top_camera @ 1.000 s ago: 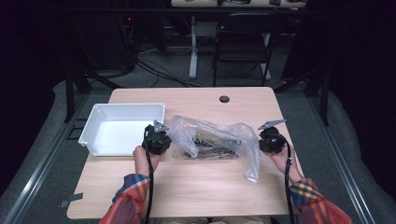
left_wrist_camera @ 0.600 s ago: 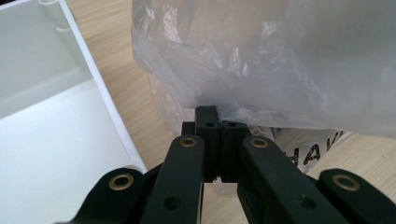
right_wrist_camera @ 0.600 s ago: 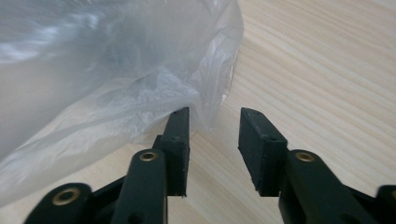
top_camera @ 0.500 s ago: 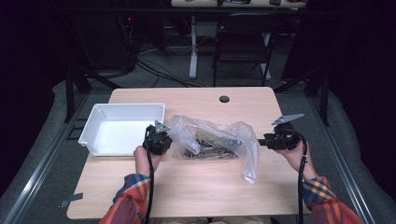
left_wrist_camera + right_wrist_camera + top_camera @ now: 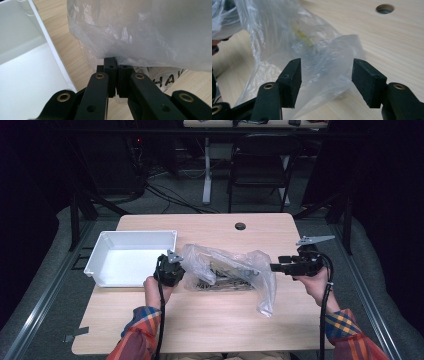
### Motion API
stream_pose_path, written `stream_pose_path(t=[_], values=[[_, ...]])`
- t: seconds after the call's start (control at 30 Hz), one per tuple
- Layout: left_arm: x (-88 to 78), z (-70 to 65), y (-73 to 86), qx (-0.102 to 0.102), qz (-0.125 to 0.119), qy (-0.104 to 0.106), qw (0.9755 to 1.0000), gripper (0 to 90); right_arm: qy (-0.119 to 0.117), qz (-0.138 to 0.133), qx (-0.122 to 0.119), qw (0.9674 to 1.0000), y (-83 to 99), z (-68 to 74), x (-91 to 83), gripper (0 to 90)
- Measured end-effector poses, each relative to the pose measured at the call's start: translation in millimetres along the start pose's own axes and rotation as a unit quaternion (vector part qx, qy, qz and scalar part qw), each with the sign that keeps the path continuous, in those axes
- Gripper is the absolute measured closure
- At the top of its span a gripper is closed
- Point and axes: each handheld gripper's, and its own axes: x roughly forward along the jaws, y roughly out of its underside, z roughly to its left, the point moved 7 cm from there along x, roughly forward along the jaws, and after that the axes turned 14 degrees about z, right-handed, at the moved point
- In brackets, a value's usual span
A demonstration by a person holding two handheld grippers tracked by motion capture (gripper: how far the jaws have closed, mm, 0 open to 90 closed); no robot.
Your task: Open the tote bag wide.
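Plastic bag (image 5: 227, 270) pinched in left tongs (image 5: 116, 75); right tongs (image 5: 325, 82) just opened, apart beside it.

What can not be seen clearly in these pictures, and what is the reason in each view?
- Contents of the plastic bag: high view, dark items, blurred by crinkled film and too small to name.
- Print on the bag: left gripper view, a few letters, the rest covered by film and the left gripper.
- Yellowish shape inside the bag: right gripper view, hazy behind film.
- White tray: left gripper view, cut off by the edge.
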Motion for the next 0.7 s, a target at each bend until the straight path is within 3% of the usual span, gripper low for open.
stream_pose_path(t=[0.13, 0.27, 0.3, 0.47, 0.63, 0.7], values=[[-0.1, 0.4, 0.3, 0.0, 0.0, 0.002, 1.0, 87.5, 0.007, 0.028, -0.001, 0.9996, 3.0, 2.1, 16.9, 51.3], [-0.9, -0.2, 0.2, 0.001, -0.001, 0.007, 1.0, 83.8, 0.012, 0.056, 0.002, 0.9983, 9.8, -1.1, 36.8, 70.3], [-1.8, -0.7, 0.4, 0.005, 0.001, 0.01, 0.9999, 80.9, 0.016, 0.065, 0.003, 0.9977, 12.5, -2.0, 44.2, 78.6], [-4.8, -2.7, 1.9, 0.008, 0.012, 0.018, 0.9997, 72.5, 0.029, 0.071, -0.002, 0.9971, 14.3, -2.0, 54.2, 89.4], [-11.4, -5.5, 10.3, -0.001, 0.026, 0.019, 0.9995, 45.8, 0.04, 0.069, 0.001, 0.9968, 13.4, -1.0, 57.1, 90.0], [-16.8, -6.7, 12.6, -0.004, 0.019, 0.016, 0.9997, 37.8, 0.043, 0.064, 0.0, 0.997, 12.7, -1.6, 57.1, 90.0]])
